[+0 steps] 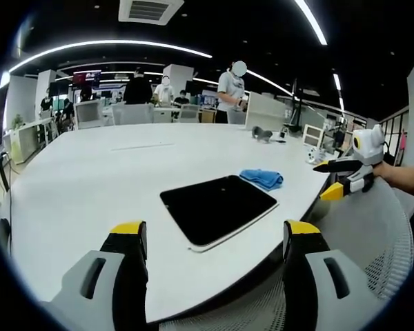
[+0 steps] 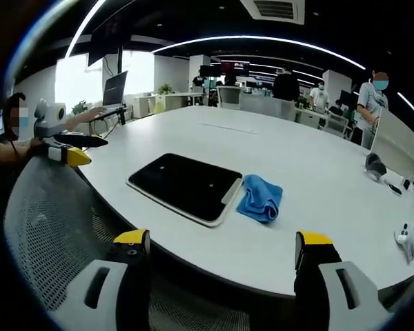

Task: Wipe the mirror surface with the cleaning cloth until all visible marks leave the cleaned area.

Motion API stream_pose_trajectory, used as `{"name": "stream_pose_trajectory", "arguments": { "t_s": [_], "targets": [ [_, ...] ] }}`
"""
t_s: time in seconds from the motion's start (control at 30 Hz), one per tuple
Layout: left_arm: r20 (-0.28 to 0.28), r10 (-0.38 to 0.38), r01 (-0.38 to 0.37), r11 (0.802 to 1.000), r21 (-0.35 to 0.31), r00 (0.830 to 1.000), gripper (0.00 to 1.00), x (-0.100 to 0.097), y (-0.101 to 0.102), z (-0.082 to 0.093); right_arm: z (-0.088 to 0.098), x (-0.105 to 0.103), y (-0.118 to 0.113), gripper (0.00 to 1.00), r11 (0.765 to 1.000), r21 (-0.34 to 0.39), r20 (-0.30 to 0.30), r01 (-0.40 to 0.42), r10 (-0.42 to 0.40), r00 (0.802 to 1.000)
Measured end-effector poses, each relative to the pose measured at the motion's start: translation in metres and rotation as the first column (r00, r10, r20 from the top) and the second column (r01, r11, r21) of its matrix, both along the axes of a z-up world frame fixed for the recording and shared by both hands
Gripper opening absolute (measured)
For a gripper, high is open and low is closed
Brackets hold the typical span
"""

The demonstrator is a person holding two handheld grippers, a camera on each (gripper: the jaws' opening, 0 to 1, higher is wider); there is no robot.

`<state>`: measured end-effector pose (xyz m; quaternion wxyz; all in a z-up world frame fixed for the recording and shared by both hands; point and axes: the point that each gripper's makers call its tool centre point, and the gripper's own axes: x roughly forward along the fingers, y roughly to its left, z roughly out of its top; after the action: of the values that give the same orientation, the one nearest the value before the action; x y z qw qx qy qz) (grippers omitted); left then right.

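A: Big white oval desk (image 1: 90,186) fills the floor here, and flat on it near the edge lies the dark rectangular mirror with its pale rim (image 1: 218,209).

B: Just beside its corner, the crumpled blue cleaning cloth (image 2: 260,198), touching or nearly so; hard to call.

A: No containers holding anything. A grey mesh chair back (image 2: 52,227) sits below the desk edge.

B: Left claw (image 1: 215,248) hovers short of the desk, jaws spread wide, empty.

A: Right claw (image 2: 224,265), same story: wide apart, gripping nothing, off the desk edge.
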<state>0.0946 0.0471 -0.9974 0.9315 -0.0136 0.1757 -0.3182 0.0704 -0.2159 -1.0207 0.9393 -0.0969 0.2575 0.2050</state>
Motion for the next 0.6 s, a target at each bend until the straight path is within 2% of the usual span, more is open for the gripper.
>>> {"name": "stream_pose_trajectory", "arguments": {
  "t_s": [0.6],
  "targets": [
    [-0.002, 0.007, -0.007, 1.0, 0.007, 1.0, 0.78, 0.0001, 0.0014, -0.001, -0.0003, -0.001, -0.0013, 0.84, 1.0, -0.006, -0.004, 0.007, -0.007, 1.0]
  ]
}}
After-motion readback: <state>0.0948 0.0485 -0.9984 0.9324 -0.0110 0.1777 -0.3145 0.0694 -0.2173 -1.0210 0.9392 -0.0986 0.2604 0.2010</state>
